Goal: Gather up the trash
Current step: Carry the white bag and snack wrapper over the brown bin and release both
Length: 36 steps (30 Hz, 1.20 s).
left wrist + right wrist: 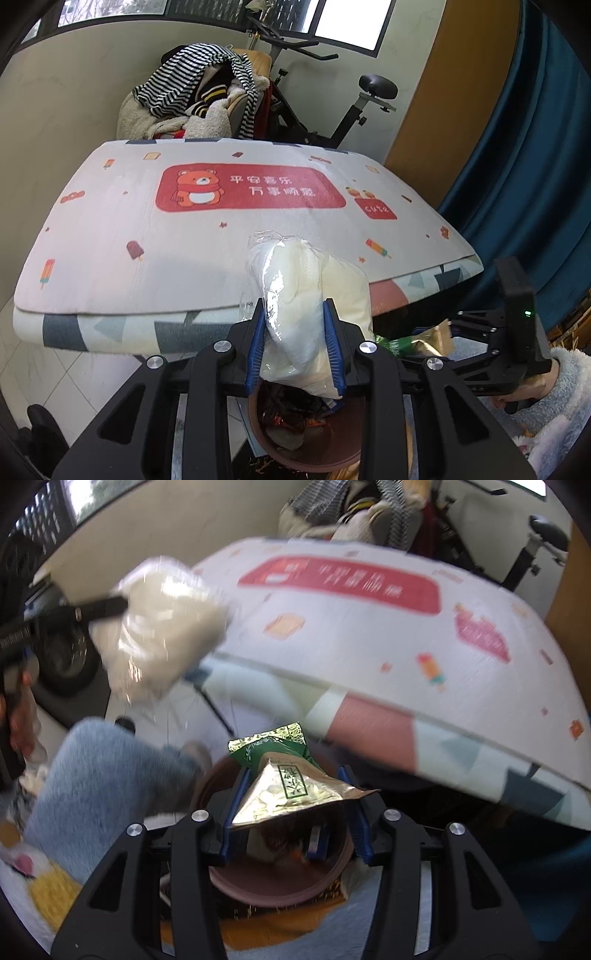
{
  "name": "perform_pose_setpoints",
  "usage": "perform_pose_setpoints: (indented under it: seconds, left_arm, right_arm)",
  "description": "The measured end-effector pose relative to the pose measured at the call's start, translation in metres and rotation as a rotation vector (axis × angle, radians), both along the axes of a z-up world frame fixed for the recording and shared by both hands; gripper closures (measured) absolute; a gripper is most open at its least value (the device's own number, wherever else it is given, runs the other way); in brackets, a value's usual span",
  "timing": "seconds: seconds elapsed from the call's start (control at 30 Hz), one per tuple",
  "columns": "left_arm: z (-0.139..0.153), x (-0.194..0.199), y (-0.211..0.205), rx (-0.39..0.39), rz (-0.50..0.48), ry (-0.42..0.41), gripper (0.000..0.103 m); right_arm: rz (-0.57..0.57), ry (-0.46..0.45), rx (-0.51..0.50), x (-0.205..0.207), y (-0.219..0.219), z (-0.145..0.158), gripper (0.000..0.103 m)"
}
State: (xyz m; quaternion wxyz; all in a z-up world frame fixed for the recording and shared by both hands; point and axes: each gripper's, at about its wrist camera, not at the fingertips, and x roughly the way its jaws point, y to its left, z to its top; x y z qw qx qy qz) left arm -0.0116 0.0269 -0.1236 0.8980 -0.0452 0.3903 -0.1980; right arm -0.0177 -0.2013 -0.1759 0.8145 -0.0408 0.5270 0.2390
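Note:
My left gripper (295, 306) is shut on a clear plastic bag of white tissue (314, 306) and holds it above a brown trash bin (314, 450) with wrappers inside. The bag also shows in the right wrist view (162, 627). My right gripper (293, 771) is shut on a gold and green foil snack wrapper (284, 786) and holds it over the same bin (280, 882). The right gripper shows at the right of the left wrist view (480, 328).
A table with a white cartoon-bear mat (147, 236) stands just beyond the bin. A chair piled with clothes (195, 96) and an exercise bike (332, 110) stand behind it. A blue curtain (535, 166) hangs at the right. My fuzzy blue sleeve (103, 775) is at the left.

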Motion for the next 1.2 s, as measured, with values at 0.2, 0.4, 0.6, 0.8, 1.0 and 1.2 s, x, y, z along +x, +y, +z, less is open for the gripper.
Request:
perform_pose_setpoints:
  seconds: [0.2,0.4,0.6,0.8,1.0,1.2]
  left_arm:
    - [-0.012,-0.006,0.002,0.001,0.01,0.024,0.074]
    - [-0.026,-0.012,-0.002,0.004,0.003,0.047,0.074]
    - [-0.043,-0.012,-0.014,0.03,-0.026,0.074,0.073]
    - [-0.063,-0.01,-0.032,0.064,-0.074,0.107,0.073]
    - [-0.085,-0.008,-0.055,0.092,-0.138,0.148,0.06]
    - [-0.078,-0.007,-0.061,0.11,-0.116,0.104,0.017]
  right_arm:
    - [-0.002,0.055,0.004,0.009,0.006,-0.016,0.053]
    - [-0.032,0.024,0.003,0.018,-0.001,-0.013,0.037]
    - [-0.088,-0.048,-0.015,0.021,-0.022,0.004,0.027]
    - [-0.153,-0.105,-0.02,0.014,-0.029,0.012,0.021]
    - [-0.211,-0.146,-0.019,0.023,-0.057,0.028,0.018]
    - [-0.236,-0.161,-0.022,0.035,-0.077,0.042,0.017]
